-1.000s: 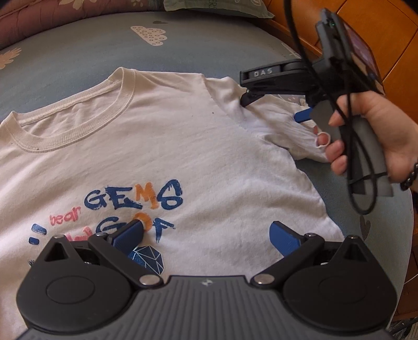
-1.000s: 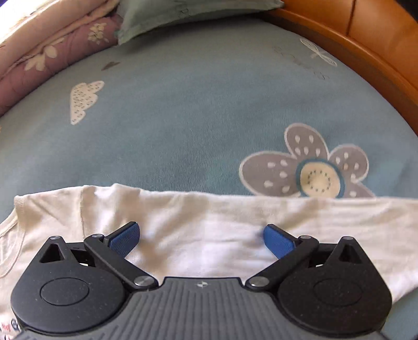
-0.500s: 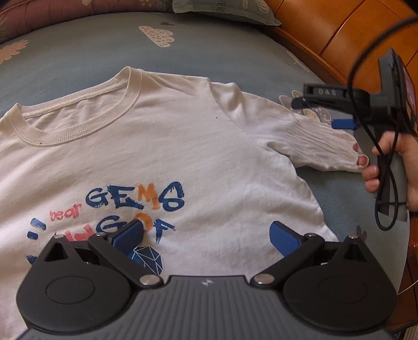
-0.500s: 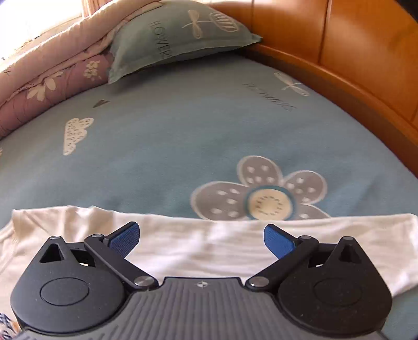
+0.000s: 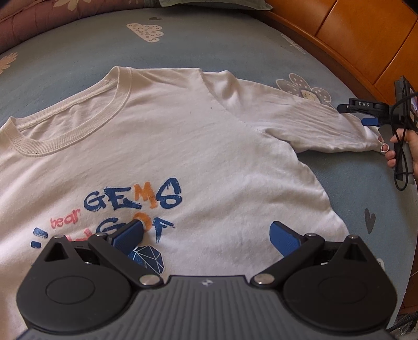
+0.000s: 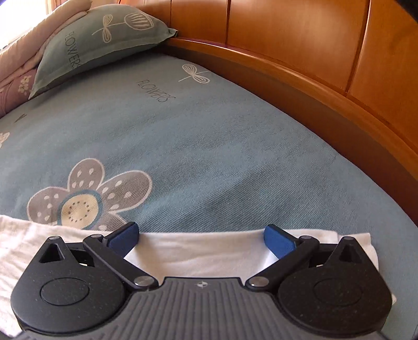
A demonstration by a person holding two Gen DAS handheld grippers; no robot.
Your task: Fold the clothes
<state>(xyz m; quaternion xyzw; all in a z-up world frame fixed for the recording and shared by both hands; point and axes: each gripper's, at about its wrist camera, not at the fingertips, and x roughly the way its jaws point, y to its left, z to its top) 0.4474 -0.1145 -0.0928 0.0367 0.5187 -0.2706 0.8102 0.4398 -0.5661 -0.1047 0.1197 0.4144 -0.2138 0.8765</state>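
A white T-shirt [image 5: 183,146] with a blue and orange "GEMS" print lies face up on the blue bed sheet [image 5: 78,57]. My left gripper [image 5: 206,232] hovers open over the shirt's lower front, nothing between its blue pads. The shirt's right sleeve [image 5: 313,125] stretches out flat to the right. At the sleeve's cuff, my right gripper [image 5: 351,114] stands open, held by a hand [image 5: 392,154]. In the right wrist view the right gripper [image 6: 201,238] is open just above the white sleeve [image 6: 198,251], close to the sleeve's far edge.
A wooden headboard [image 6: 313,78] curves along the right side of the bed. A green "FLOWERS" pillow [image 6: 99,39] and a folded floral quilt [image 5: 52,15] lie at the far end. Bare sheet with a flower print [image 6: 83,196] spreads beyond the sleeve.
My right gripper has travelled rightward from the shoulder seam to the cuff, staying open. The sleeve, bunched before, now lies stretched out. The left gripper has barely moved.
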